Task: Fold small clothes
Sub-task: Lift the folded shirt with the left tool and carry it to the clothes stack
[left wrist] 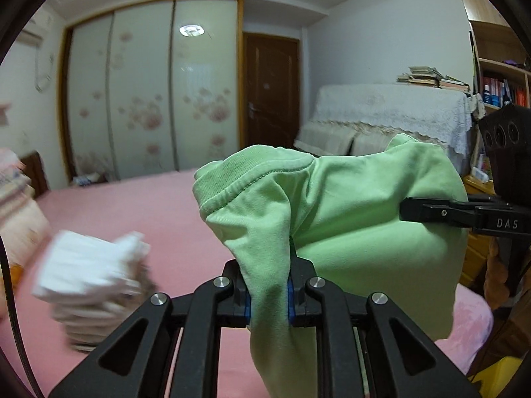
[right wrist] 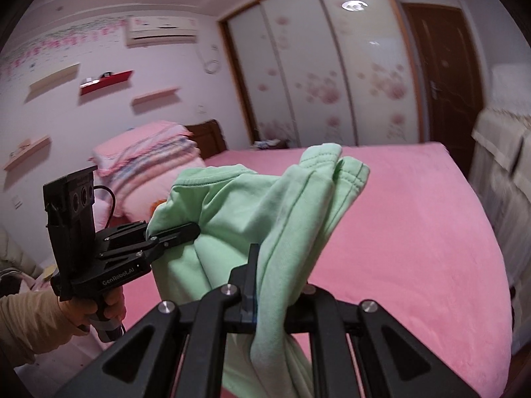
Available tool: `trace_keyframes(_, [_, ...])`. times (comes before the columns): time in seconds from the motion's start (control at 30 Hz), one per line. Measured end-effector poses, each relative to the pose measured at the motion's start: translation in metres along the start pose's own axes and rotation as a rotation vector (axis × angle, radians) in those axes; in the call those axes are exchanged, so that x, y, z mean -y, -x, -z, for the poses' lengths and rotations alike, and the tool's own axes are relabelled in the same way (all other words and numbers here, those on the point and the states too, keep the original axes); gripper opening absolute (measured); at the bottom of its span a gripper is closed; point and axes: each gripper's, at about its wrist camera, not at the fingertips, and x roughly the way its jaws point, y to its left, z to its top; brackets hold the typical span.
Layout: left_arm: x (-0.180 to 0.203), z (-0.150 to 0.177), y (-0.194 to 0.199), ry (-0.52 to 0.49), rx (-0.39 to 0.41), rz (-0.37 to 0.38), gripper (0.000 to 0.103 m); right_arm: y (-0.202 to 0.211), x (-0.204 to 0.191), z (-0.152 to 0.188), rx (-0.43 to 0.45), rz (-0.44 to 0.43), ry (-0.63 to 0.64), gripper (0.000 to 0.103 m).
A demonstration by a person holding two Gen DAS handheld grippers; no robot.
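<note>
Green garment (left wrist: 348, 205) held up over the pink bed (left wrist: 159, 212) between both hand-held grippers.

Left hand-held gripper (left wrist: 269, 293) pinches a bunched fold of the cloth between its blue pads; right hand-held gripper (right wrist: 262, 285) is clamped on another fold, its right finger hidden by fabric. Seen from the left wrist, the right tool's side reads "DAS"; from the right wrist, the left tool reads "GenRobot.AI". A blurred white stack (left wrist: 89, 282) of folded clothes sits on the bed.
</note>
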Motion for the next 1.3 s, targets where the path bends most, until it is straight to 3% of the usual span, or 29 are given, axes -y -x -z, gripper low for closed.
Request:
trace_keyframes(0.23, [-0.091, -0.035, 0.092, -0.055, 0.052, -0.207, 0.014, -0.043, -0.098, -0.053, 0.063, -0.100, 0.068, 0.007])
trace_keyframes(0.43, [-0.183, -0.054, 0.106, -0.092, 0.007, -0.371, 0.016, -0.123, -0.163, -0.098, 0.066, -0.146, 0.081, 0.007])
trace_keyframes(0.67, [-0.274, -0.073, 0.054, -0.093, -0.038, -0.485, 0.016, -0.231, -0.197, -0.136, 0.051, -0.164, 0.063, 0.007])
trace_keyframes(0.83, [-0.328, -0.073, 0.001, -0.077, -0.079, -0.519, 0.016, -0.301, -0.187, -0.147, 0.022, -0.184, 0.001, 0.007])
trace_keyframes(1.13, [-0.379, -0.061, -0.082, -0.077, -0.145, -0.557, 0.016, -0.396, -0.151, -0.134, -0.023, -0.212, -0.174, 0.007])
trace_keyframes(1.3, [-0.394, -0.047, -0.143, -0.104, -0.187, -0.585, 0.018, -0.434, -0.131, -0.130, -0.039, -0.189, -0.204, 0.007])
